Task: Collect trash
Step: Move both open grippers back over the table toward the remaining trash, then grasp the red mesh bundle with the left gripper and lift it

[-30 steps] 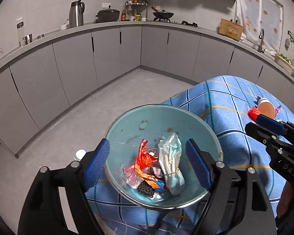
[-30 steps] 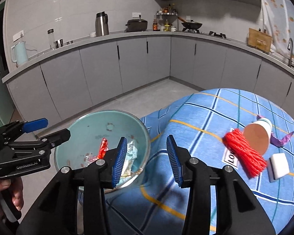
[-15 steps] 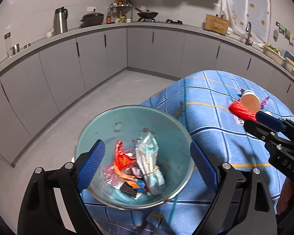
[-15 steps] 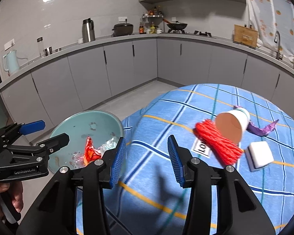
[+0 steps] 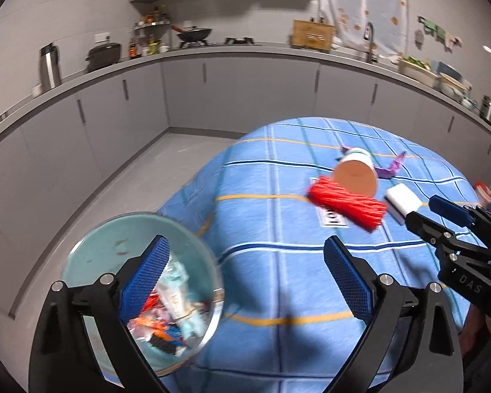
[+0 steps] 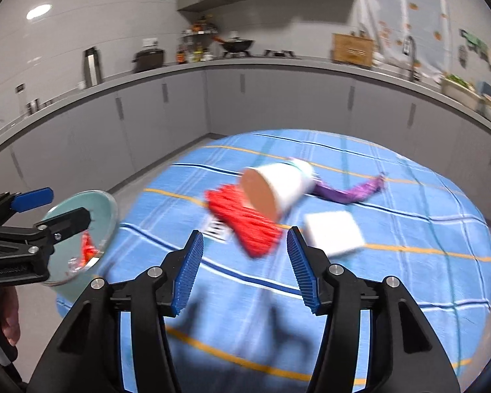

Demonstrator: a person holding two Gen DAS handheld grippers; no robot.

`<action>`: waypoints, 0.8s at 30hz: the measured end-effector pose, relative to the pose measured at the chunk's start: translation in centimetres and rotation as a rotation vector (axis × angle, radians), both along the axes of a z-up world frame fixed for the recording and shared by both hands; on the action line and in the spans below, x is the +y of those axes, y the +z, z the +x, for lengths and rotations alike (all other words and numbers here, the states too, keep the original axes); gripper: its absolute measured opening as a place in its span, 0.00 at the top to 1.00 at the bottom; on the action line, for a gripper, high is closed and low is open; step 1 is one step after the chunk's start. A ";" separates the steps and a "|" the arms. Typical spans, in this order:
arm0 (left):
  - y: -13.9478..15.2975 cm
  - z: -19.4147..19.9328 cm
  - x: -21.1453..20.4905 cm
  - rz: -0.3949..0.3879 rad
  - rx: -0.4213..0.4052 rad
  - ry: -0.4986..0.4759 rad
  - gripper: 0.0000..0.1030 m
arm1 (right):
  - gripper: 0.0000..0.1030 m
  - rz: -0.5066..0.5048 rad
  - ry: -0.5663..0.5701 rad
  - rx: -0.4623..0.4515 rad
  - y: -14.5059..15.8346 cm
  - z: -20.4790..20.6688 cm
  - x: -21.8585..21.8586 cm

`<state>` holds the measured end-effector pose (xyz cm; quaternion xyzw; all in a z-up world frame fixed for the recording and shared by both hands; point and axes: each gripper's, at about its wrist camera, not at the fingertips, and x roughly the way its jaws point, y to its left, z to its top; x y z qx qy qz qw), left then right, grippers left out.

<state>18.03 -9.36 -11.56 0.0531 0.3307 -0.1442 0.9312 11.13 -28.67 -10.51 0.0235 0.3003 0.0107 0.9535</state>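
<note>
Reading "DAS" on our right claw point(image 5: 455, 226), we count one cup point(image 6: 275, 190) at 12 o'clock, one bowl point(image 5: 98, 249); both claws gape, left claw point(image 5: 245, 278) included.

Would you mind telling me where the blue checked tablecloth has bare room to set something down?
The widest bare stretch of blue checked tablecloth lies between the teal bowl of wrappers and the red ribbed packet. Another runs along the near edge. It is crowded further right, where the tipped paper cup, purple wrapper and white sponge block cluster.

Tipped paper cup point(image 6: 280, 186) touching red wrapper point(image 6: 245, 226)
</note>
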 end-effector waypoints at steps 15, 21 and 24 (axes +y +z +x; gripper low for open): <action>-2.3 2.6 -10.9 0.059 0.050 -0.131 0.08 | 0.40 0.028 -0.213 0.022 -1.6 -1.7 -9.2; -3.5 4.3 -14.0 0.097 0.070 -0.140 0.09 | 0.32 0.043 -0.233 0.010 -1.6 -2.2 -10.5; -4.2 5.1 -15.1 0.113 0.089 -0.143 0.09 | 0.30 0.055 -0.241 0.008 -1.7 -2.2 -11.1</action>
